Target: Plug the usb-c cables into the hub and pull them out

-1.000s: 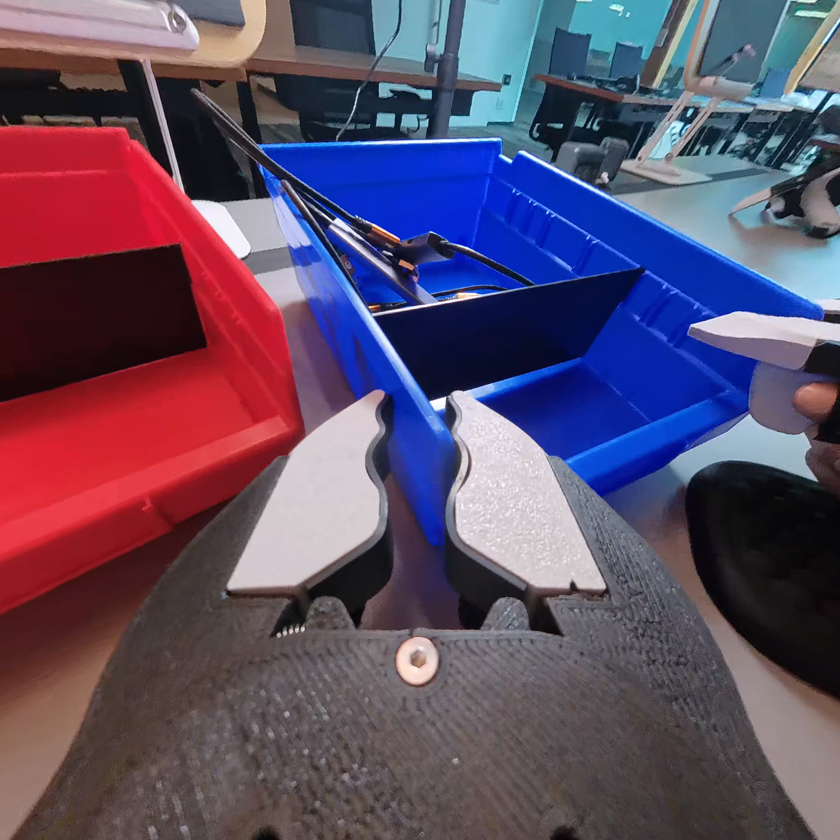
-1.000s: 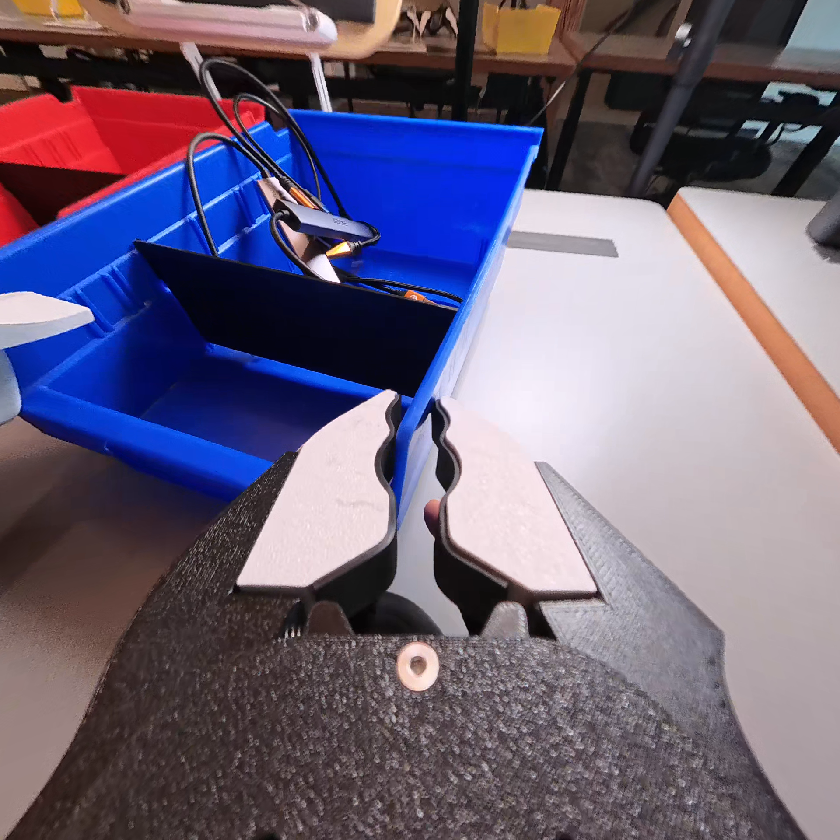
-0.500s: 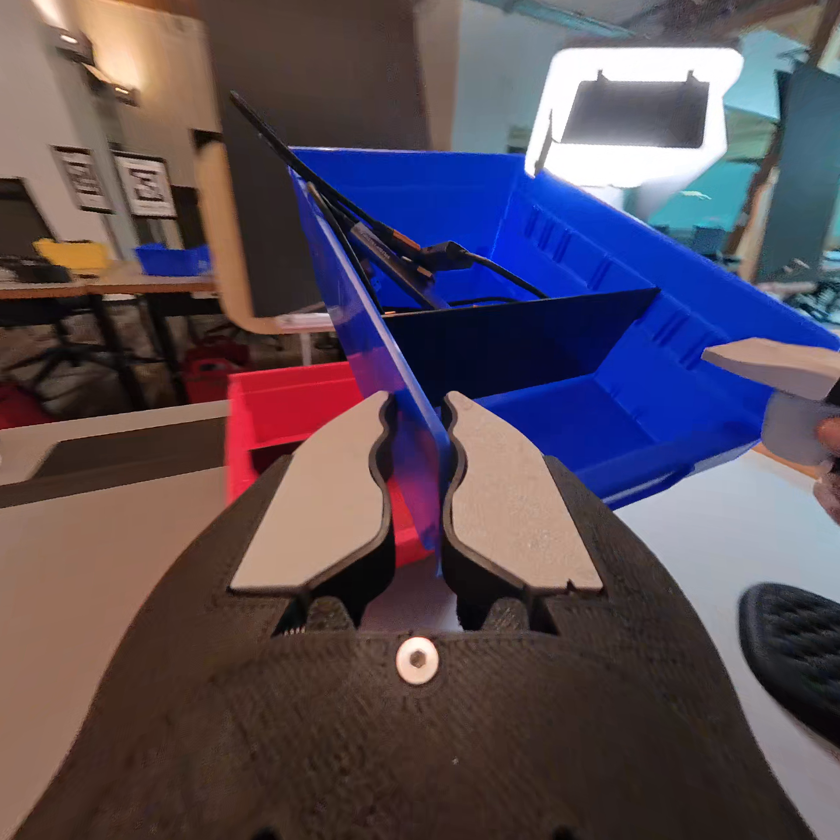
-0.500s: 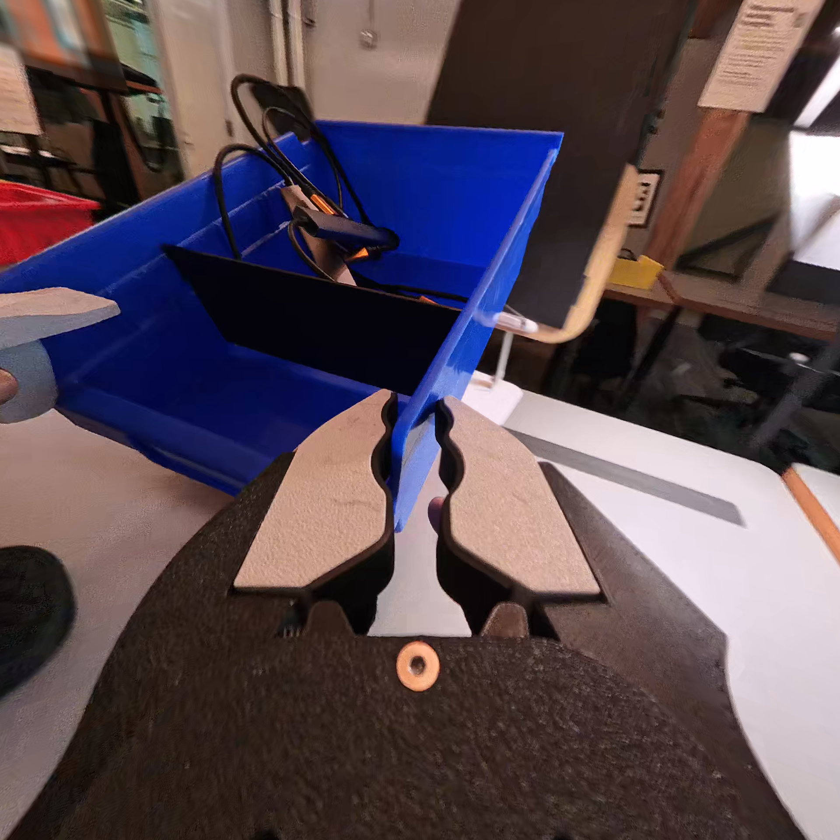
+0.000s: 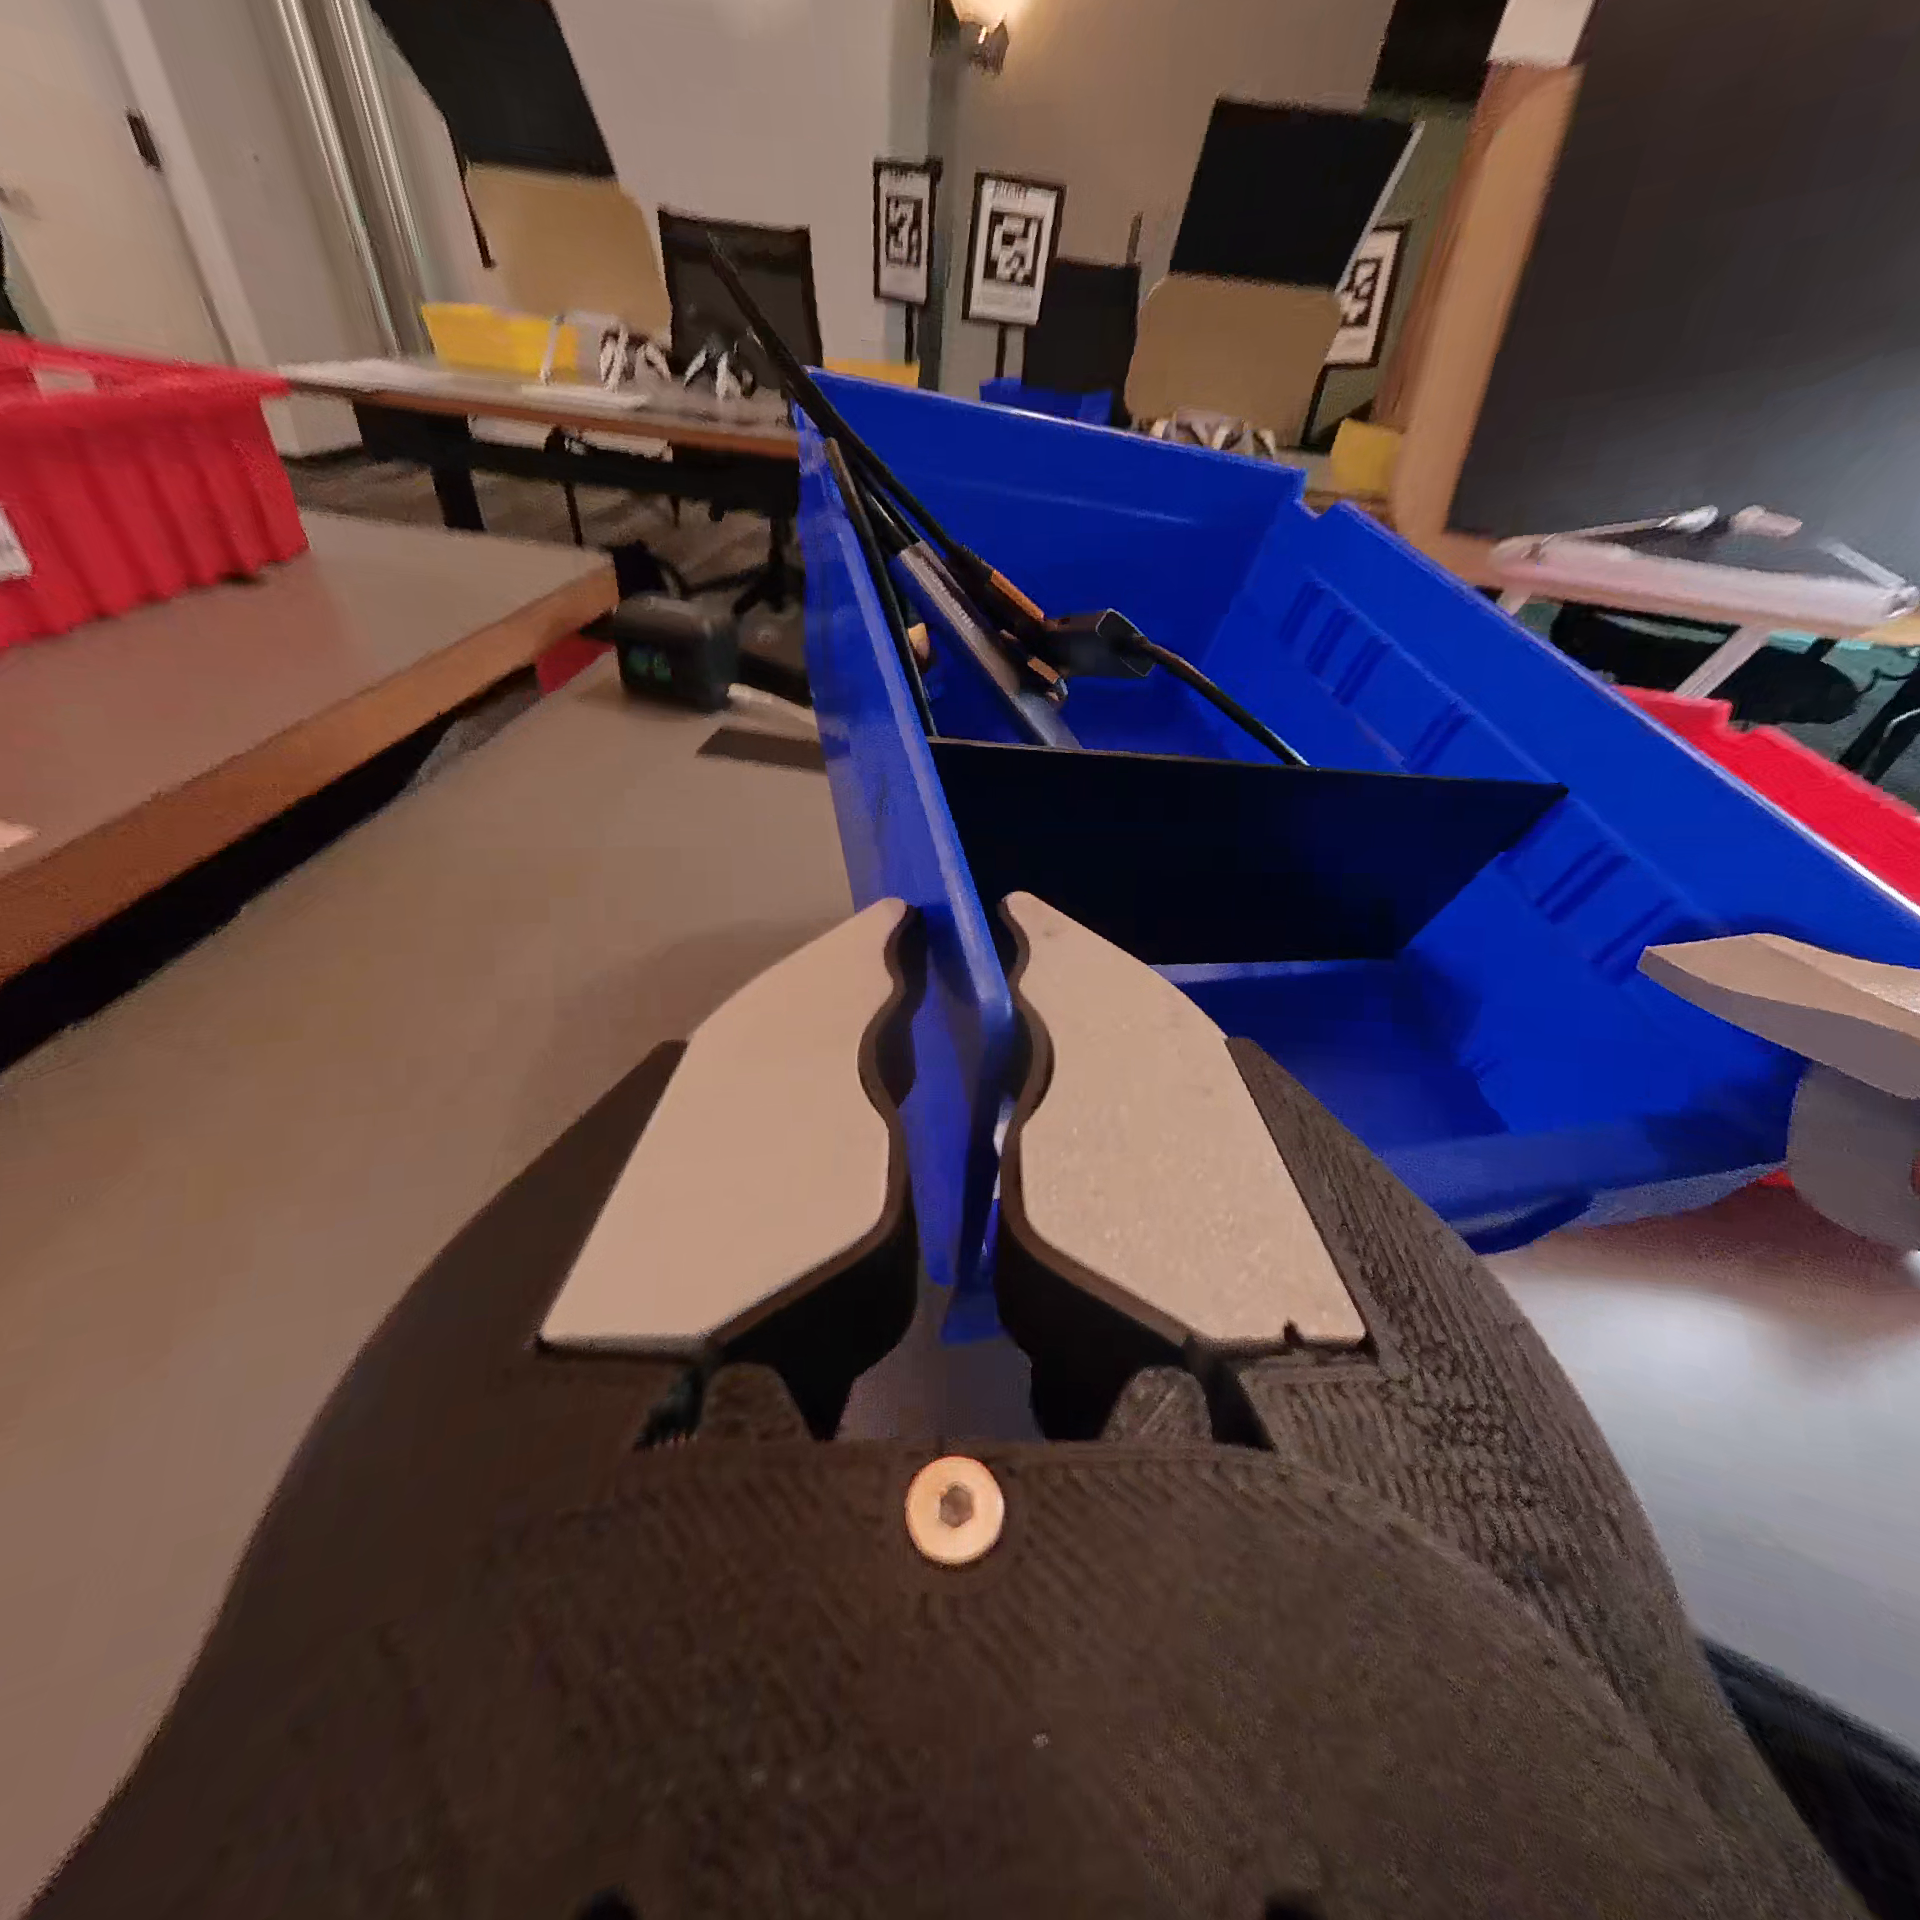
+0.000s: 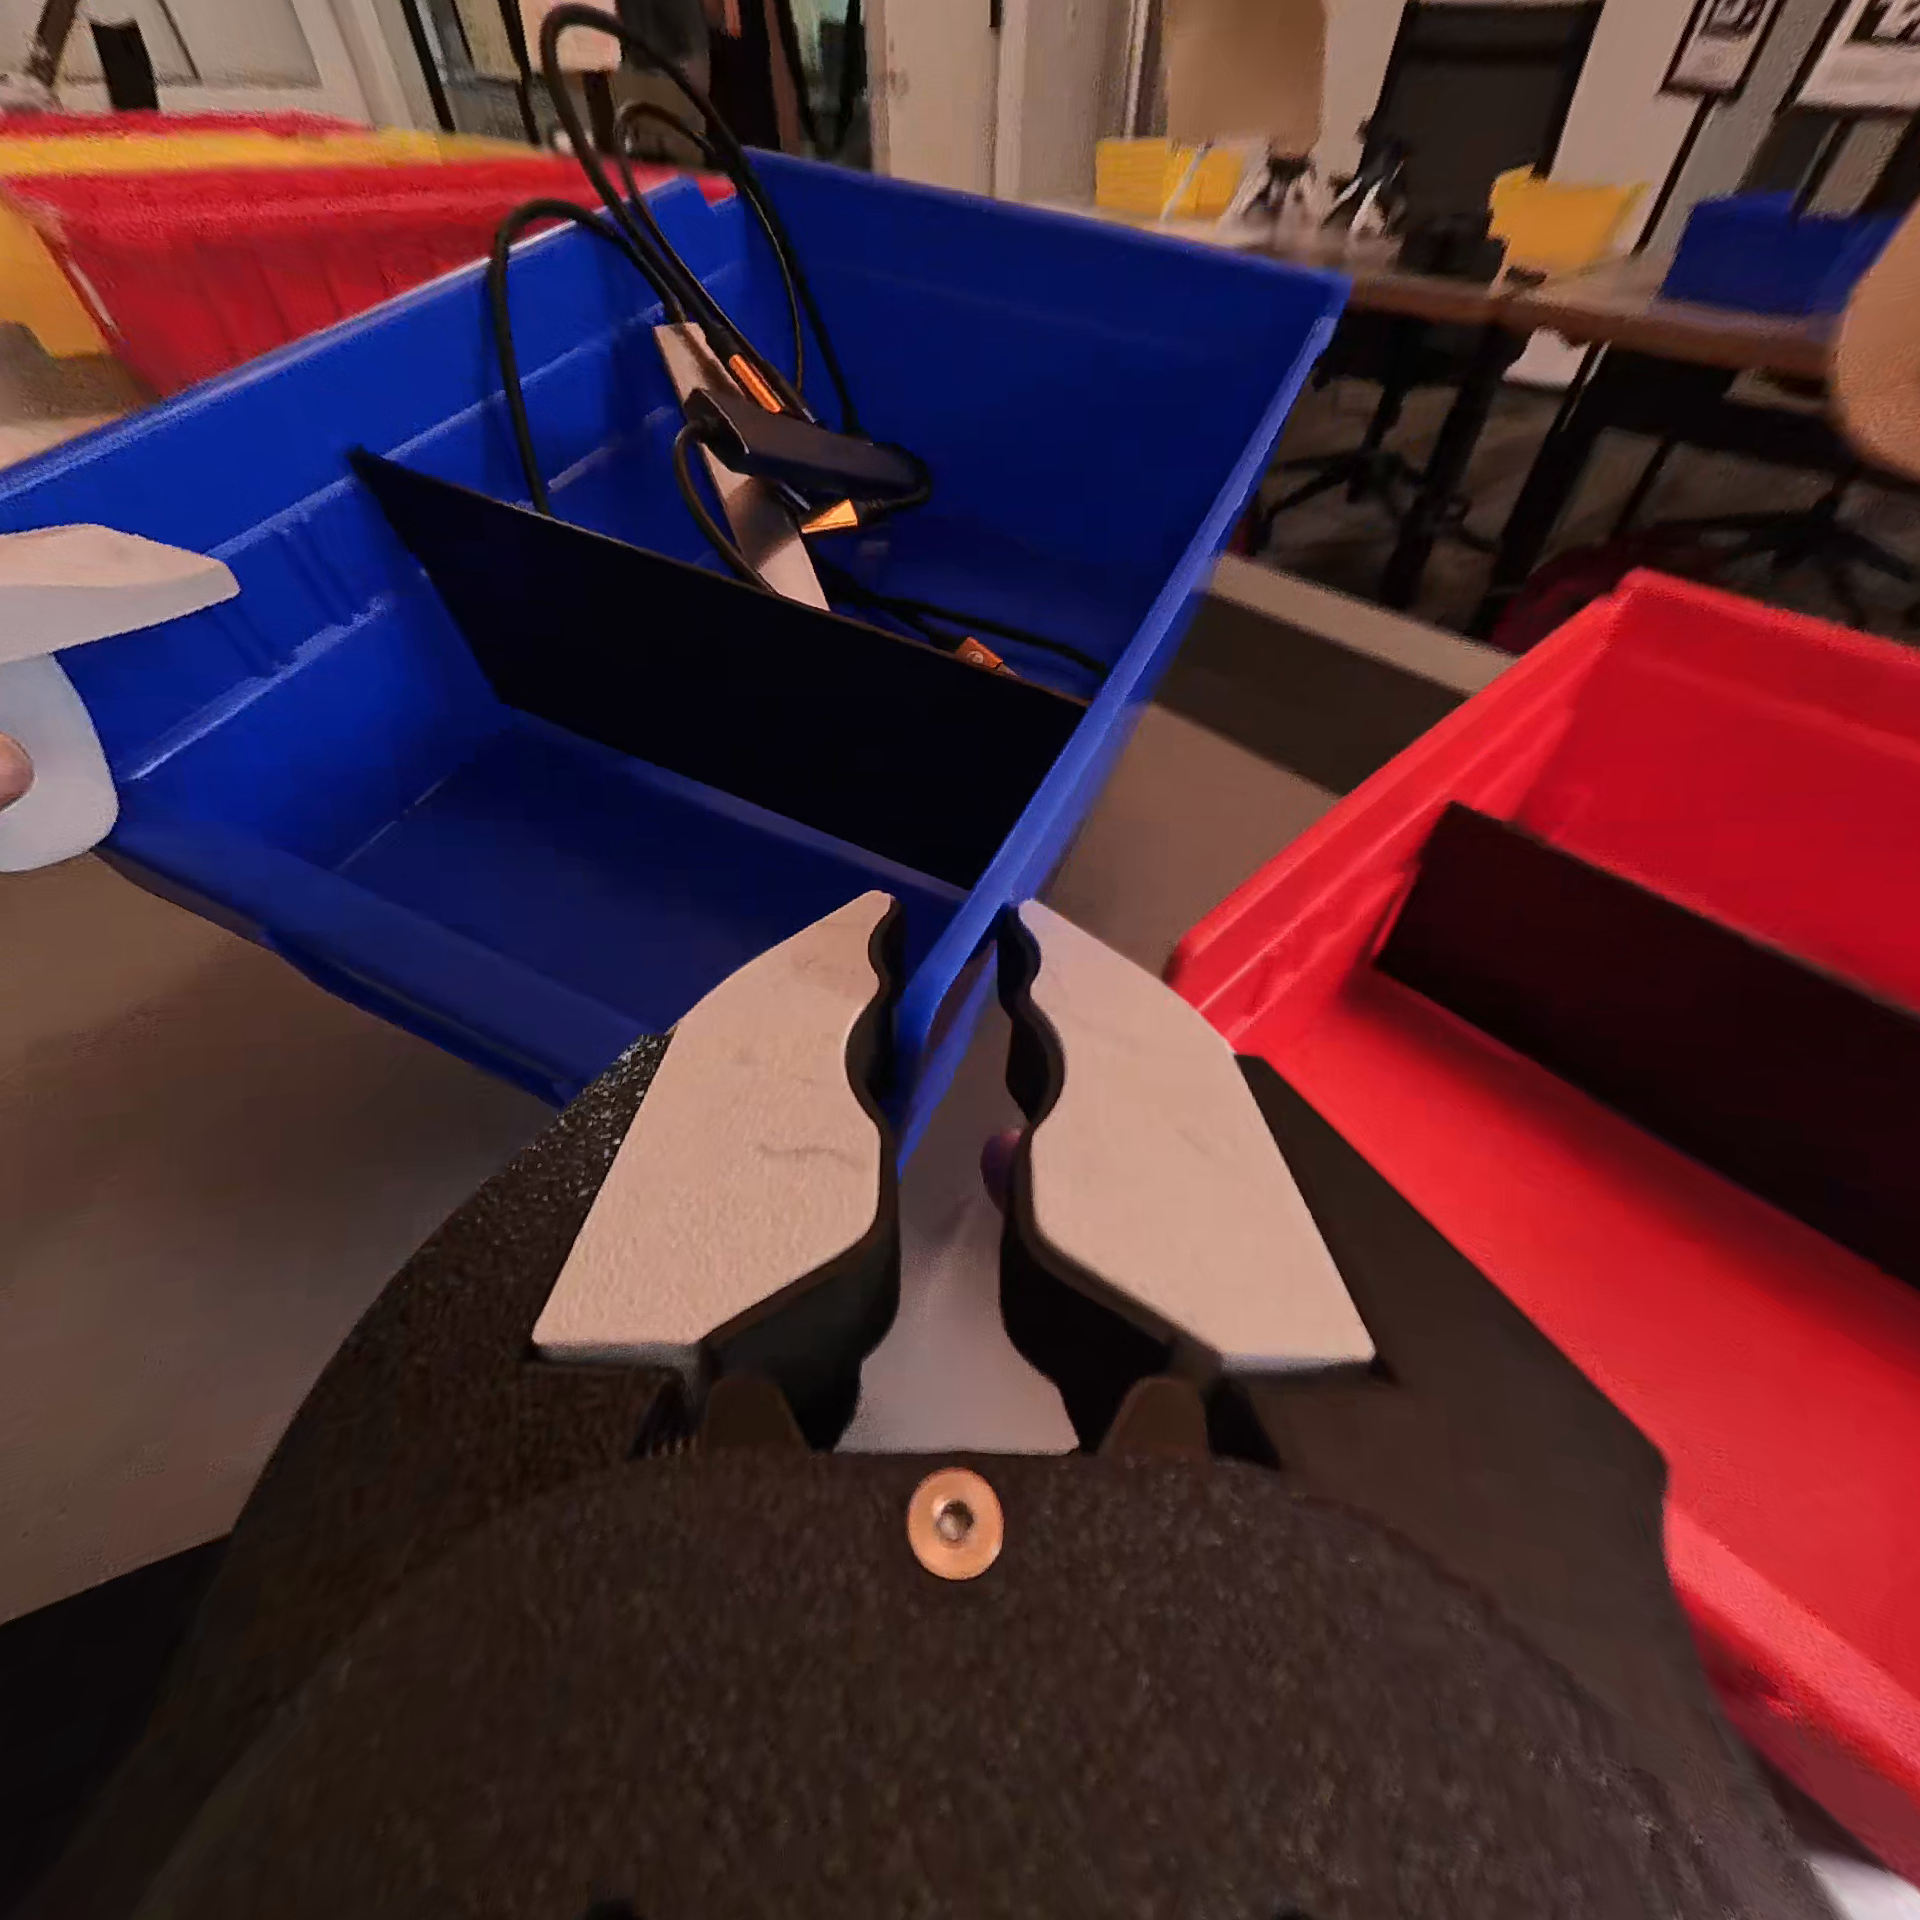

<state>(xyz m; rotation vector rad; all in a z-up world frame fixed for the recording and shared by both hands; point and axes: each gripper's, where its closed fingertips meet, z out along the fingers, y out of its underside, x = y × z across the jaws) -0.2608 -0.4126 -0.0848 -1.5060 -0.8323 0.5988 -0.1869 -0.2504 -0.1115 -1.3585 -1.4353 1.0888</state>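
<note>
A blue bin (image 5: 1351,644) with a black divider (image 5: 1195,852) holds a dark usb-c hub (image 5: 1091,634), a grey hub (image 5: 997,665) and black cables (image 5: 1216,696) in its far compartment. My left gripper (image 5: 956,914) is shut on the bin's left wall. My right gripper (image 6: 951,920) is shut on the right wall of the bin (image 6: 1039,343). The dark hub (image 6: 800,452) and looped cables (image 6: 509,343) also show in the right wrist view. The near compartment is empty. Each view shows the other gripper's finger (image 5: 1787,997) (image 6: 104,582) at the opposite wall.
A red bin with a black divider (image 6: 1558,1039) sits close on the right of the blue bin. Another red bin (image 5: 125,520) stands on a table at far left. The grey tabletop (image 5: 468,987) lies under the blue bin. Desks and chairs fill the background. Tip to tip, the grippers are about 20 cm apart.
Both grippers, still clamped on the blue bin's walls, have swung it round. The background has turned, and the red bin now shows on the bin's right side.
</note>
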